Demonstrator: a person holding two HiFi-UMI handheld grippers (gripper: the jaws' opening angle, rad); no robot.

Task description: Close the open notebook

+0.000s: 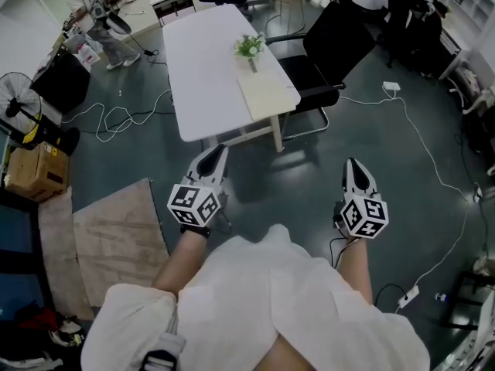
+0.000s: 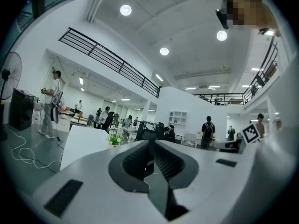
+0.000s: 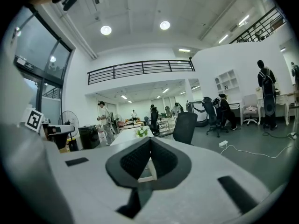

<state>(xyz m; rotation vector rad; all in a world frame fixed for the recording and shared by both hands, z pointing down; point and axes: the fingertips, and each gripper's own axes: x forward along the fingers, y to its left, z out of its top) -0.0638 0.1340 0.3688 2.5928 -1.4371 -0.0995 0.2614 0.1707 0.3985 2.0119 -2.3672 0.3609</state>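
Note:
The notebook [image 1: 267,95] is a cream rectangle that lies flat on the near right end of the white table [image 1: 205,68], just in front of a small potted plant [image 1: 249,47]. Both grippers are held out over the floor, short of the table and apart from it. My left gripper [image 1: 218,153] points at the table's near edge, its jaws together with nothing between them [image 2: 150,142]. My right gripper [image 1: 352,165] is further right, also shut and holding nothing [image 3: 150,139]. The plant [image 2: 114,138] [image 3: 141,131] shows in both gripper views.
A black office chair [image 1: 325,60] stands against the table's right side. Cables and a power strip [image 1: 390,87] lie on the floor to the right. A fan [image 1: 19,99], a cardboard box [image 1: 35,172] and a rug [image 1: 116,230] are on the left. A person [image 1: 97,18] stands far left.

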